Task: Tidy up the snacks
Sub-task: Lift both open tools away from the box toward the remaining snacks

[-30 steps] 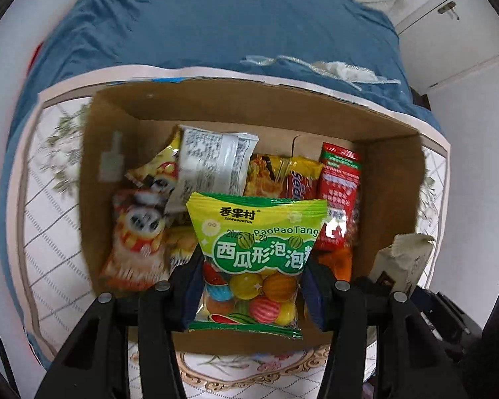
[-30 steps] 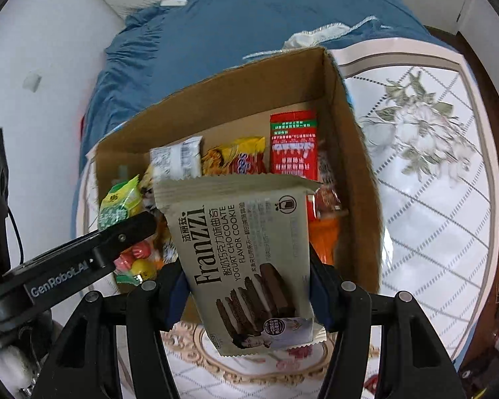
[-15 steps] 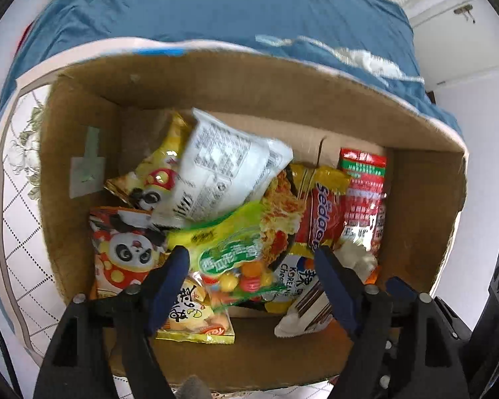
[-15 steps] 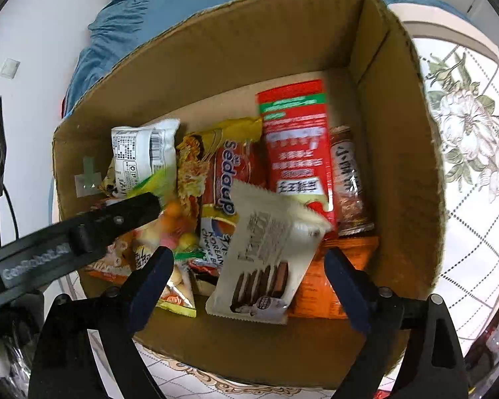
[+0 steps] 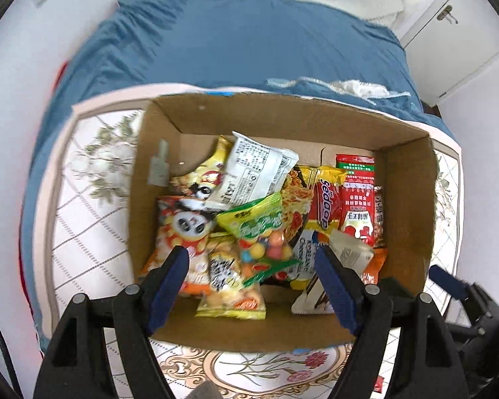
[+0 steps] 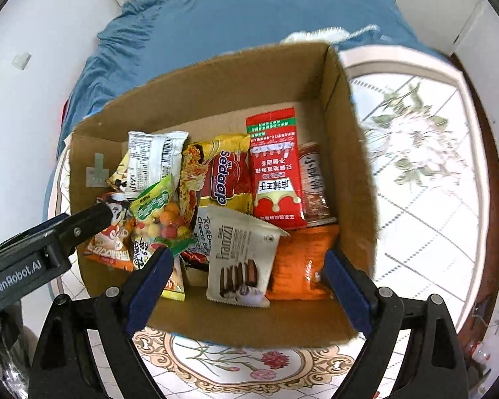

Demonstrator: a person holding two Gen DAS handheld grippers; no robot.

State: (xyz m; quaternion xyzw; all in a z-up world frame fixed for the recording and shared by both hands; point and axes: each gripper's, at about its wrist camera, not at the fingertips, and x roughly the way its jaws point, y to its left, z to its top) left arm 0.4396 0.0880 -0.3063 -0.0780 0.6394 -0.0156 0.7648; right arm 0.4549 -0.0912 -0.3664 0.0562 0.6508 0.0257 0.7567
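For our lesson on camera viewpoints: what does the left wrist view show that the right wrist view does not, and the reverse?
Only the left wrist view: the cupboard door handle at top right.

Only the right wrist view: the left tool's GenRobot.AI label, and the whole face of the Franzzi cookie pack.

Both: the cardboard box, the green candy bag, the Sedaap packet and the blue bedding.

Blue bedspread (image 5: 249, 43) seen behind floral-patterned table (image 6: 415, 153); white walls (image 5: 26, 50) and white cabinet door (image 5: 455, 40) at right; room evenly daylit.

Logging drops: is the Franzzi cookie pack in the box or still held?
In the box. The Franzzi cookie pack lies on other snacks inside the cardboard box; the right claw is open, apart from it.
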